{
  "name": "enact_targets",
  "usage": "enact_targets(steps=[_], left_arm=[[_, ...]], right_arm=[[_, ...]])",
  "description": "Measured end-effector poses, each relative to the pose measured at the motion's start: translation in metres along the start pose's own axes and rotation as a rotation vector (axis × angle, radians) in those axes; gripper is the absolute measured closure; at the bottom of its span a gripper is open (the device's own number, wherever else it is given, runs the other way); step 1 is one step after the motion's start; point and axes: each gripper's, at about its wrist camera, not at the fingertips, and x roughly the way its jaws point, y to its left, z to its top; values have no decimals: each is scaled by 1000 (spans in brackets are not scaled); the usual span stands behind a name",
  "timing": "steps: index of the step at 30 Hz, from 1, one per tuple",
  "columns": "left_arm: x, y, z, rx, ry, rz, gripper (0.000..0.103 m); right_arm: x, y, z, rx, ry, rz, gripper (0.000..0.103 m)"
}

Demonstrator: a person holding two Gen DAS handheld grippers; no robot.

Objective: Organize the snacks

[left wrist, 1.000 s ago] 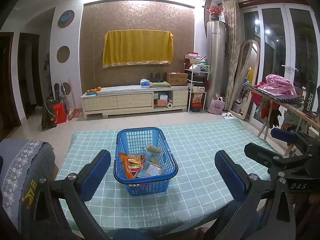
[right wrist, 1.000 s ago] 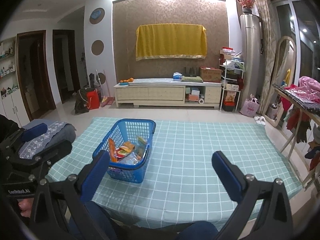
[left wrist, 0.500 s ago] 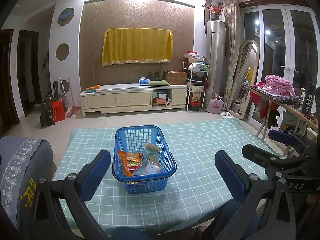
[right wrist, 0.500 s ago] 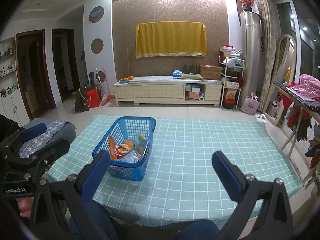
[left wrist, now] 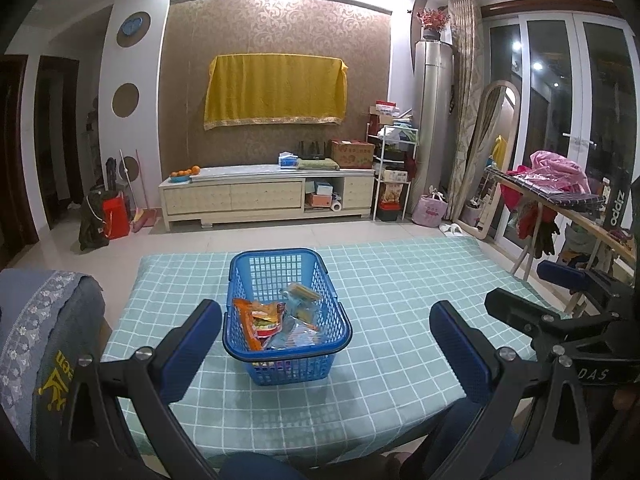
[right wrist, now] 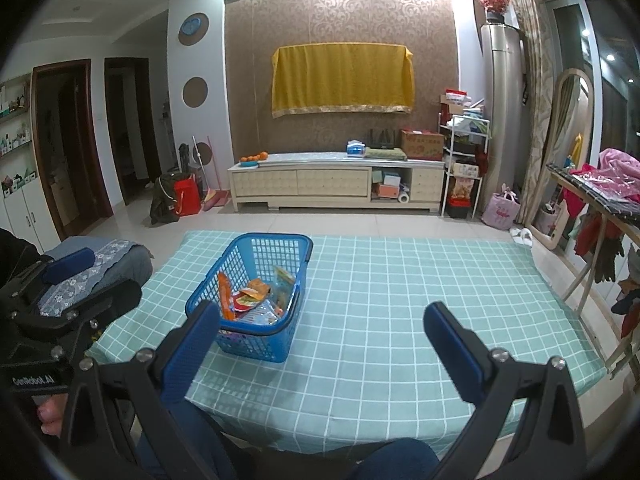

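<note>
A blue basket stands on the tabletop, which is covered by a green checked cloth; the basket sits toward the left part of the tabletop and nearer the front edge than the far one; inside it lie several snack packets, among them an orange one leaning against the left wall and clear ones with yellow print toward the right; the rest of the cloth around the basket is bare.

The left hand-held gripper hovers at the near edge of the tabletop with its blue-padded fingers spread wide, released and grasping nothing; the basket shows between them but is apart from both pads. The right hand-held gripper is likewise spread wide and empty, held over the front of the tabletop to the right of the basket; its left pad overlaps the basket's near corner in the picture, though contact cannot be told.

Behind the tabletop, across the tiled floor, a low cabinet stands against the wall under a yellow cloth.
</note>
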Motion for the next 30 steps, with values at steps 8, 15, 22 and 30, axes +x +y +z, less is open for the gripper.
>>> enact_targets(steps=[8,15,22,30], left_arm=[[1,-1,0,7,16,-9,0],[2,3,1,-10,22,-16,0],[3,3,1,-13,23,-20,0],[4,1,0,-13,26,-18,0]], right_arm=[[2,-1,1,4,10,0,0],[0,-2,0,1,7,-6,0],[0,-2,0,-1,7,-4,0],[0,-3,1,1,7,-5,0]])
